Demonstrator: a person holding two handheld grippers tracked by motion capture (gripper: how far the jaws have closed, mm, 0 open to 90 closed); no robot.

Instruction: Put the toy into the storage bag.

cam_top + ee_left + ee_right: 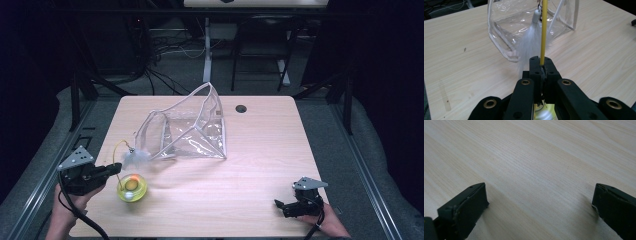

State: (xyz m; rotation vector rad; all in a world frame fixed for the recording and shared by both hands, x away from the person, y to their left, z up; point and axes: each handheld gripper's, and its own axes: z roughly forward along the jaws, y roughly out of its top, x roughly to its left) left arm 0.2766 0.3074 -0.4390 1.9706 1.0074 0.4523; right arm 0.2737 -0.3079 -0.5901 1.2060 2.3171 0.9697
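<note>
now the left claw (541, 65) is pressed together on the thin yellow wand (544, 32) of a cat toy; its white feather tuft (529, 42) hangs just ahead, touching the clear bag (187, 131), and the yellow ball base (132, 187) sits right beside the claw. the right claw (540, 202) is spread over the bare desk (536, 157), well apart.

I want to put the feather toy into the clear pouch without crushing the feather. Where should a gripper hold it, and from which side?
Probably on the thin yellow wand, as the left gripper does now, coming from the near left table edge. The wand is stiff and narrow, the white feather hangs free toward the clear pouch.
</note>
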